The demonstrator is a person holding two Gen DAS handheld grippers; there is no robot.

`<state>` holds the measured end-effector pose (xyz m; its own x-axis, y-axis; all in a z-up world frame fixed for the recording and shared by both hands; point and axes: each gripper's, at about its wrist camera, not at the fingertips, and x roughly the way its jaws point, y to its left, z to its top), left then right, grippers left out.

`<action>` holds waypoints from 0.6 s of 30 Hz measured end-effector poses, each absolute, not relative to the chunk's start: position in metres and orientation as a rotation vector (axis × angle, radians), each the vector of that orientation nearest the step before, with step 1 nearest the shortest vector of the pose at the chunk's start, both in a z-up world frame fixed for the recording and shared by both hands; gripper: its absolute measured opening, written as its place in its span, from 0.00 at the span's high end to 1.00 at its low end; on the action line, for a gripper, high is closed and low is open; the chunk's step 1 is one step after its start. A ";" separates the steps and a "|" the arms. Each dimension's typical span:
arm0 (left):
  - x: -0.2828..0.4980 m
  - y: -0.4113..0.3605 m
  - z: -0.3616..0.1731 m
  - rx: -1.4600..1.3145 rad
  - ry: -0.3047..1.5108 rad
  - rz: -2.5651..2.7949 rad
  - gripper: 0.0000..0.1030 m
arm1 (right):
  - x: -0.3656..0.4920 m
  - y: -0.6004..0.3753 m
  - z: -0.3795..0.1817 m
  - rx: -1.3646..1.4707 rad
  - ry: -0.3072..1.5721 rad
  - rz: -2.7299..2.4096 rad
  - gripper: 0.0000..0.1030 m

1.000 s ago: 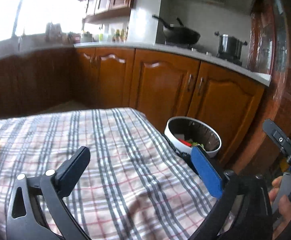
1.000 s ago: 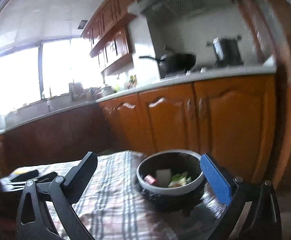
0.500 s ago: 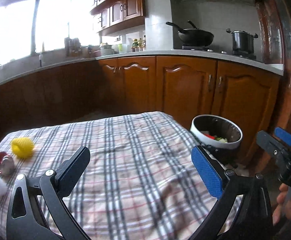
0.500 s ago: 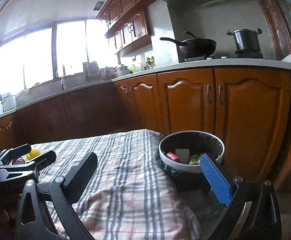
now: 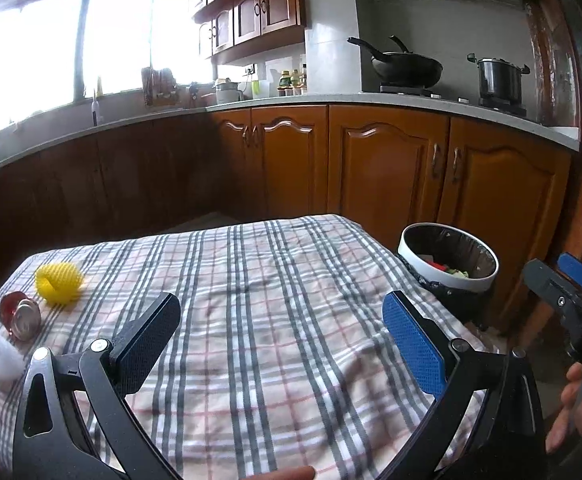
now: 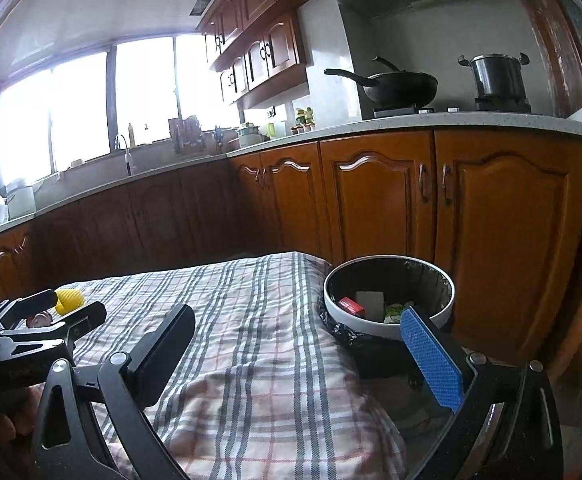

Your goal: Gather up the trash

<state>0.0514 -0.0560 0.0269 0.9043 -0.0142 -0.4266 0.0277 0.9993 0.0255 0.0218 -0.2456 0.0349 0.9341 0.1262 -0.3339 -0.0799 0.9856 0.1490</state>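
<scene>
Three pieces of trash lie at the far left of the checked surface: a white foam piece, a red can on its side, then a yellow foam net. Your left gripper is open and empty above the cloth. Your right gripper is open too, near the bin.

On my left wrist view: yellow foam net, crushed red can on its side, and white foam piece lie close together at the cloth's far-left edge. Round white-rimmed trash bin, black-lined, stands just beside the table's right edge, holding a red packet, white scrap and greens.
</scene>
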 end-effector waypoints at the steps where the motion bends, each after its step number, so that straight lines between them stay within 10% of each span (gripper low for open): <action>1: 0.051 -0.055 0.027 0.033 0.439 -0.018 0.00 | 0.022 -0.246 0.034 0.135 0.352 0.106 0.00; 18: 0.053 -0.055 0.024 0.035 0.446 -0.025 0.00 | 0.020 -0.243 0.034 0.134 0.348 0.119 0.00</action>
<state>0.0527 -0.0548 0.0243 0.9020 -0.0165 -0.4314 0.0320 0.9991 0.0288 0.0204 -0.2435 0.0336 0.9330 0.1394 -0.3317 -0.0932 0.9841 0.1514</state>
